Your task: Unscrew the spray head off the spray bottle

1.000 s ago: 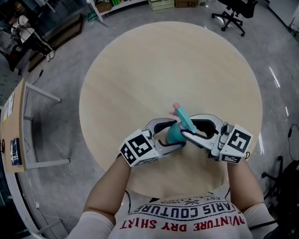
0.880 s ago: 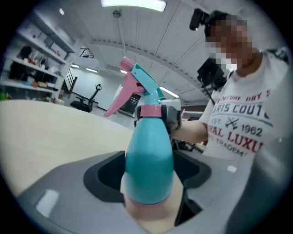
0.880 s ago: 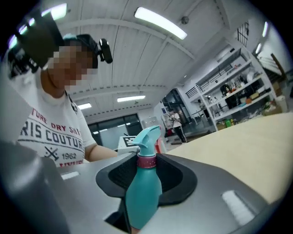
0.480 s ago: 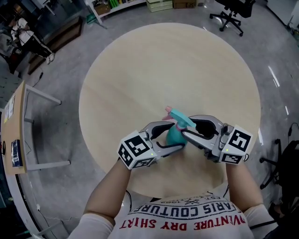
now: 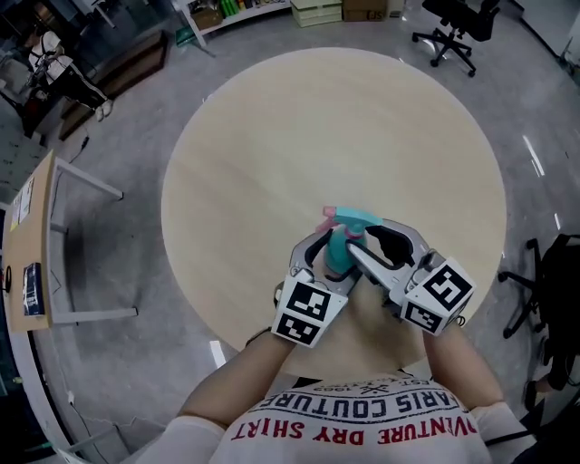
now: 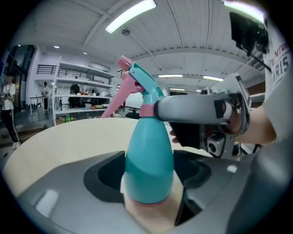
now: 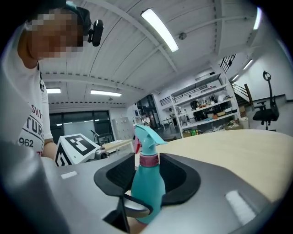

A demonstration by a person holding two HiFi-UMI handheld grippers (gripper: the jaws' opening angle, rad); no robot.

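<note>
A teal spray bottle (image 5: 339,256) stands upright on the round wooden table (image 5: 272,136), near its front edge. Its teal spray head (image 5: 352,217) has a pink trigger (image 5: 328,214) pointing left and a pink collar (image 7: 149,160). My left gripper (image 5: 328,265) is shut on the bottle's lower body (image 6: 149,164), the jaws pressing both sides just above the base. My right gripper (image 5: 364,239) reaches in from the right at collar height. Its jaws are opening; the collar stands between them with small gaps to the pads (image 7: 181,176).
The table edge runs just behind both hands. An office chair (image 5: 453,27) stands beyond the table at the far right, and another dark chair (image 5: 555,299) at the right edge. A small side table (image 5: 36,245) stands at the left. A person (image 6: 7,107) stands far off.
My left gripper has swung right and toward me, its marker cube now under the bottle. The spray head's trigger has turned further left. The right gripper's jaws stand a little wider.
</note>
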